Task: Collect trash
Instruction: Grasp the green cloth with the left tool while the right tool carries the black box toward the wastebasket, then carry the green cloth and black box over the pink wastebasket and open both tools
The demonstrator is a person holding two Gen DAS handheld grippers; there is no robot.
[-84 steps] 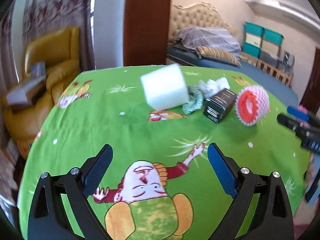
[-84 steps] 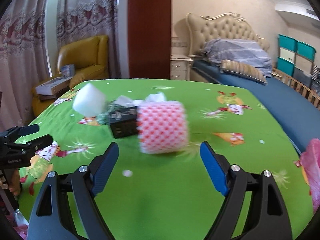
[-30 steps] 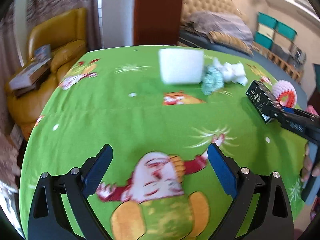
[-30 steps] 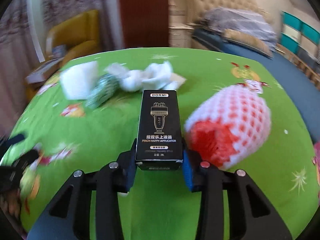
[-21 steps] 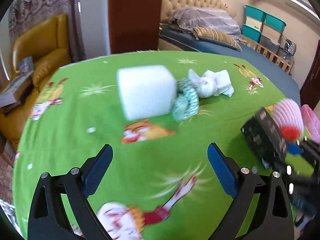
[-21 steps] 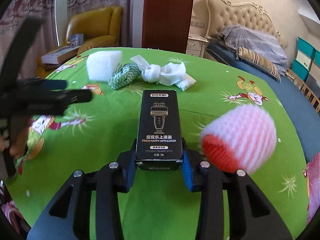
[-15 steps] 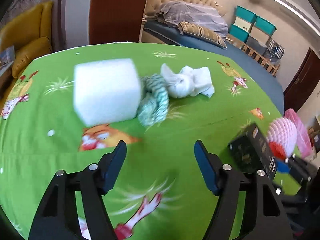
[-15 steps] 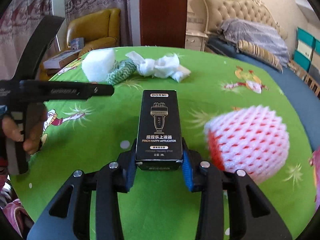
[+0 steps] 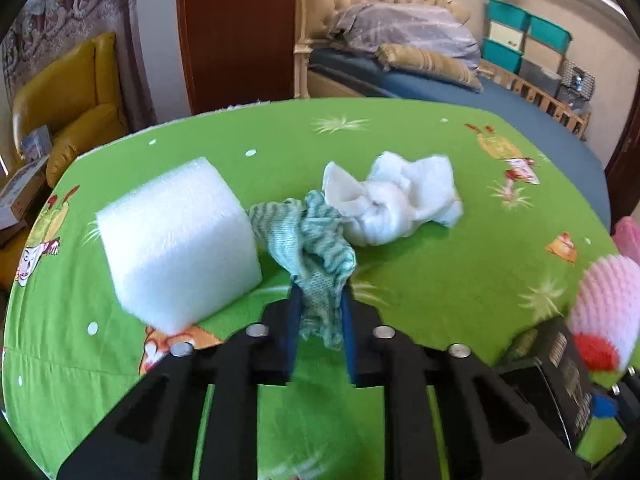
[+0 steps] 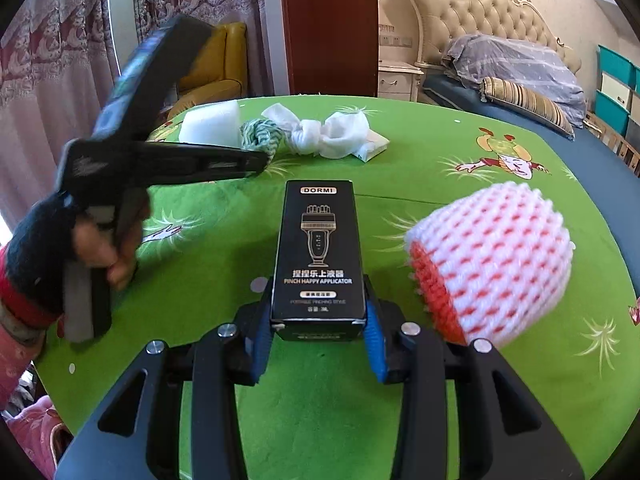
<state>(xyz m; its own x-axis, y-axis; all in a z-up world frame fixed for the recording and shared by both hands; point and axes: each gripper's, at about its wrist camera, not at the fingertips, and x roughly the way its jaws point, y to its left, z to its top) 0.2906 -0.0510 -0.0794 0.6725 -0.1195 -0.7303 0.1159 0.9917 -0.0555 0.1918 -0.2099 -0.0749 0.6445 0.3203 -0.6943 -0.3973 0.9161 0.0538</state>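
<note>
both tongs (image 9: pixel 320 312) w/ trash: green rag (image 9: pixel 316 248) left, black box (image 10: pixel 319 256) right

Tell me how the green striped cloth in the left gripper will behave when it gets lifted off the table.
The green striped cloth looks floppy: it lies crumpled and bunched between the pads of the left gripper, so the free end will probably hang and trail. It seems light, being thin woven fabric. As it rises it may brush the white foam block and the white crumpled tissue beside it.
</note>
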